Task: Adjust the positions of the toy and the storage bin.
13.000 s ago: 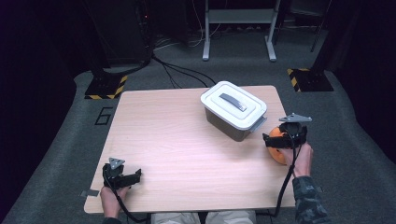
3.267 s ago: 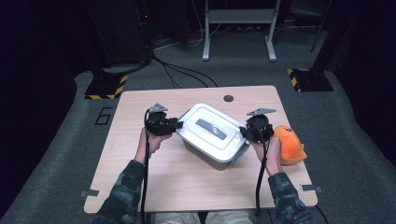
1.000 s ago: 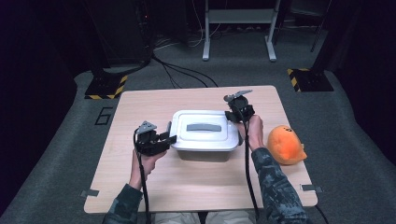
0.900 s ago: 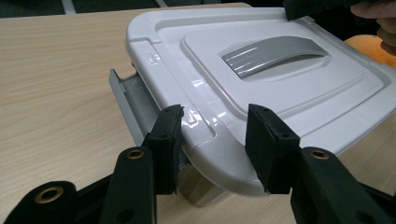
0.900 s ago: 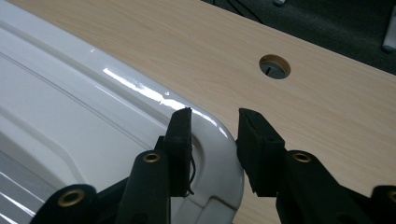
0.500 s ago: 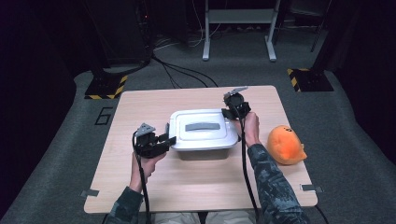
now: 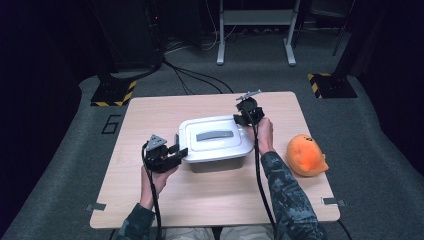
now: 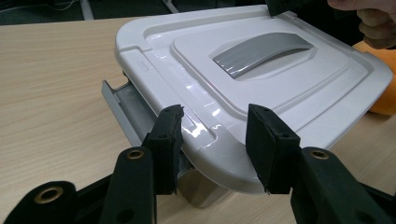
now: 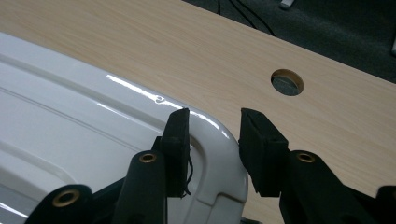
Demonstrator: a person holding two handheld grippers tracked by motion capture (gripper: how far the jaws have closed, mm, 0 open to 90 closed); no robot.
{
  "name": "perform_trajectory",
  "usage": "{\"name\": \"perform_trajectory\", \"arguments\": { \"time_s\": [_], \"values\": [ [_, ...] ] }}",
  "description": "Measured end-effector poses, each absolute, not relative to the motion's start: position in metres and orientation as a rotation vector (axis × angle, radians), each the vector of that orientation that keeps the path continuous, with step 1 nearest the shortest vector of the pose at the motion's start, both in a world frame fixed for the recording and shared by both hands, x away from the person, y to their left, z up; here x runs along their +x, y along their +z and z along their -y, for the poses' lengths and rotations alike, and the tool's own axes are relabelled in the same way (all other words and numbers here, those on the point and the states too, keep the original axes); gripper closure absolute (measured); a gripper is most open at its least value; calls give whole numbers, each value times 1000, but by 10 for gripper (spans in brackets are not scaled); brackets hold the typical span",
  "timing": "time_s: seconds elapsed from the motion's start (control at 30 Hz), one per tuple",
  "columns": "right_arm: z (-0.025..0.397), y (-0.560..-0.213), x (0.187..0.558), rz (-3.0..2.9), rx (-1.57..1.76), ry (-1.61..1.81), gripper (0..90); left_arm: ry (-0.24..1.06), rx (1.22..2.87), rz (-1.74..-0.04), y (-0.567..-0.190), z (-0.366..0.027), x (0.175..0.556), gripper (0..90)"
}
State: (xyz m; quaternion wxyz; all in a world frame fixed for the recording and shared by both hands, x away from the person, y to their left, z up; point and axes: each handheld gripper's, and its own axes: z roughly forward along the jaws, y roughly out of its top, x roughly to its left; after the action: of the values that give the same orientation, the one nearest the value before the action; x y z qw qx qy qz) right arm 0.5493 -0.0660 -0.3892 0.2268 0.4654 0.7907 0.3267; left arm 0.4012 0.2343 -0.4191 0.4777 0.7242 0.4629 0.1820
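Note:
A white lidded box (image 7: 215, 140) with a grey handle (image 7: 214, 135) sits mid-table. My left gripper (image 7: 179, 150) is at its near left corner. In the left gripper view its open jaws (image 8: 212, 135) stand either side of the lid's corner (image 8: 224, 163). The lid (image 8: 261, 65) sits skewed there, baring a strip of the grey box rim (image 8: 121, 100). My right gripper (image 7: 242, 119) is at the far right corner. It is open (image 9: 212, 135): one jaw is over the lid (image 9: 70, 116), the other outside its rim, with a small gap.
An orange plush toy (image 7: 305, 155) lies on the wooden table (image 7: 160, 115) to the right of the box, and its edge shows in the left gripper view (image 8: 383, 93). A round cable hole (image 9: 286, 82) is in the tabletop just beyond my right gripper.
Earlier the box was dragged from the back right to mid-table and turned square. In the last second the lid and my right gripper edged slightly left; my left gripper barely moved.

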Motion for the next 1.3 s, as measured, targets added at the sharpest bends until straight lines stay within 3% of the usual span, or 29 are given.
{"name": "perform_trajectory", "arguments": {
  "time_s": [0.13,0.37,0.57,0.77,0.8,0.9,1.3],
  "values": [
    [66,-388,548,-2176,1298,881,622,449,1776,-1133,-418,-234,403,561],
    [69,-386,531,-2138,1320,902,416,446,1783,-1176,-421,-234,418,416],
    [87,-384,510,-2141,1384,914,401,387,1803,-1183,-420,-240,435,379],
    [107,-394,501,-2188,1471,1018,459,324,1801,-1149,-422,-239,437,433],
    [109,-395,502,-2197,1475,1058,534,323,1801,-1147,-422,-240,436,441],
    [102,-394,503,-2198,1455,1054,601,319,1785,-1154,-423,-240,432,456],
    [100,-394,518,-2195,1423,1057,634,389,1767,-1171,-423,-226,405,453]
  ]
}}
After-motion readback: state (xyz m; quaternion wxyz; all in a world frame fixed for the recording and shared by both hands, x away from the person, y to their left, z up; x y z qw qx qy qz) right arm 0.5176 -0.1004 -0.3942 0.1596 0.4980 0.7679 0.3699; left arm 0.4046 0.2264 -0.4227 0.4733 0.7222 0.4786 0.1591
